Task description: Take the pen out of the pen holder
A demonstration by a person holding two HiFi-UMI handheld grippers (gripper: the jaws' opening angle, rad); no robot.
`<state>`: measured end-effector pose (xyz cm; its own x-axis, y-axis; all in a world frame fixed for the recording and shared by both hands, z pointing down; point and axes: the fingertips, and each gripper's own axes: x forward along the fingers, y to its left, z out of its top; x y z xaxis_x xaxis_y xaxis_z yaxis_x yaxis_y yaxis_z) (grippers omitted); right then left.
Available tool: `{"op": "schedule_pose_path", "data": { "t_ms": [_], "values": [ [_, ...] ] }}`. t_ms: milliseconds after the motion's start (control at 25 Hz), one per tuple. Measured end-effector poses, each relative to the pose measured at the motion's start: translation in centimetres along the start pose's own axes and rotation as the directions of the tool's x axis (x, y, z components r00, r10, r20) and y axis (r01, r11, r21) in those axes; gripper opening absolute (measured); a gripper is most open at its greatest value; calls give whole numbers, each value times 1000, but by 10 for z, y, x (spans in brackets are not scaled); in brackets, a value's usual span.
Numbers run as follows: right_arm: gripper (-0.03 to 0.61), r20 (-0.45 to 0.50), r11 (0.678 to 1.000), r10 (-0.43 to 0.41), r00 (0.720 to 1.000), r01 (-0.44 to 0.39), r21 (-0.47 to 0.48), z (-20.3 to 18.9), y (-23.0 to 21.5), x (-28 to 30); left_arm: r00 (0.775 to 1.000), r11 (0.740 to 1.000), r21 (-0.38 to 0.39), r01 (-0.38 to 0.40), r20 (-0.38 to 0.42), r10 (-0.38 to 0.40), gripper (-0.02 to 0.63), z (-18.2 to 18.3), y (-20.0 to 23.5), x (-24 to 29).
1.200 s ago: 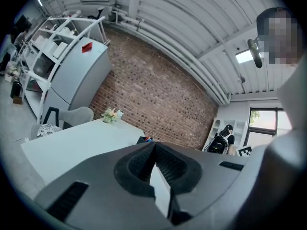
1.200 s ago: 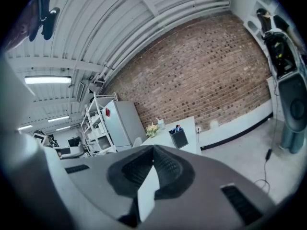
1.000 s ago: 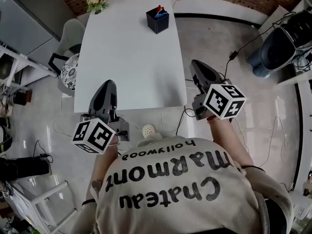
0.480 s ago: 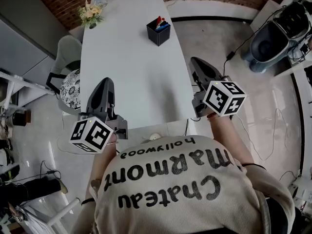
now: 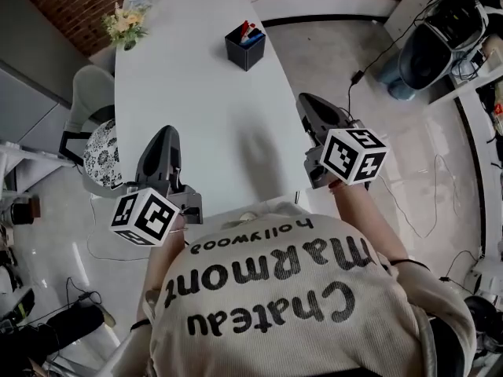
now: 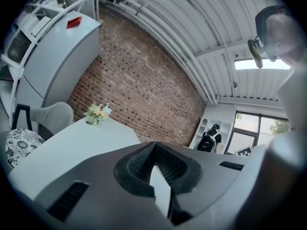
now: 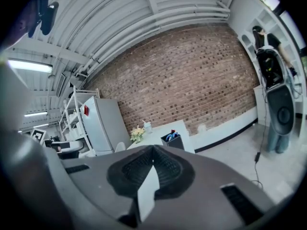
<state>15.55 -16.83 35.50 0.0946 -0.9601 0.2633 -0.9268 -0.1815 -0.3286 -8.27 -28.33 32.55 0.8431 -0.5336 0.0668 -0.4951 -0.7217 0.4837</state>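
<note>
A black square pen holder [image 5: 244, 47] stands near the far end of the long white table [image 5: 196, 108], with a red pen [image 5: 245, 30] and blue pens sticking up out of it. In the right gripper view the pen holder [image 7: 173, 140] shows small and far ahead. My left gripper [image 5: 167, 133] hovers at the near left edge of the table, my right gripper [image 5: 306, 102] at the near right edge. Both are far from the holder. In the gripper views, the jaws of the left gripper [image 6: 154, 145] and the right gripper [image 7: 153, 150] meet at the tips with nothing between them.
A small bunch of flowers [image 5: 124, 20] stands at the table's far left corner. A grey chair with a patterned cushion [image 5: 100, 151] sits left of the table. Dark round equipment [image 5: 428, 45] and a cable [image 5: 369, 65] lie on the floor to the right.
The view has drifted, so the table and pen holder sit further left and higher. Both grippers stay at the near end, jaws unchanged.
</note>
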Motion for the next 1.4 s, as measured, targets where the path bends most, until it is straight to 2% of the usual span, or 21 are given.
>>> {"op": "schedule_pose_path", "data": {
  "t_ms": [200,280,400,720,880,1080,1400],
  "values": [
    [5,-9,999,24,1000,-24,-24,5,-2,5,1000,999,-37,-17,-9,16,0,-7,7,4],
    [63,-15,998,45,999,-46,-46,9,-2,9,1000,998,-49,-29,-5,28,0,-10,7,5],
    [74,-20,994,76,997,-77,-73,16,-8,16,999,997,-49,-53,4,54,0,-10,5,9],
    [103,-69,981,172,983,-177,-78,35,-38,53,980,981,-54,-187,53,190,0,-6,1,15],
    [104,-97,969,227,969,-234,-76,45,-56,78,951,954,-78,-291,87,297,0,-7,3,11],
    [103,-126,955,280,952,-289,-64,50,-76,111,903,907,-104,-407,104,417,0,-15,6,6],
    [103,-157,929,358,920,-368,-39,44,-92,153,830,837,-126,-532,116,545,0,-34,-2,-9]
  ]
}}
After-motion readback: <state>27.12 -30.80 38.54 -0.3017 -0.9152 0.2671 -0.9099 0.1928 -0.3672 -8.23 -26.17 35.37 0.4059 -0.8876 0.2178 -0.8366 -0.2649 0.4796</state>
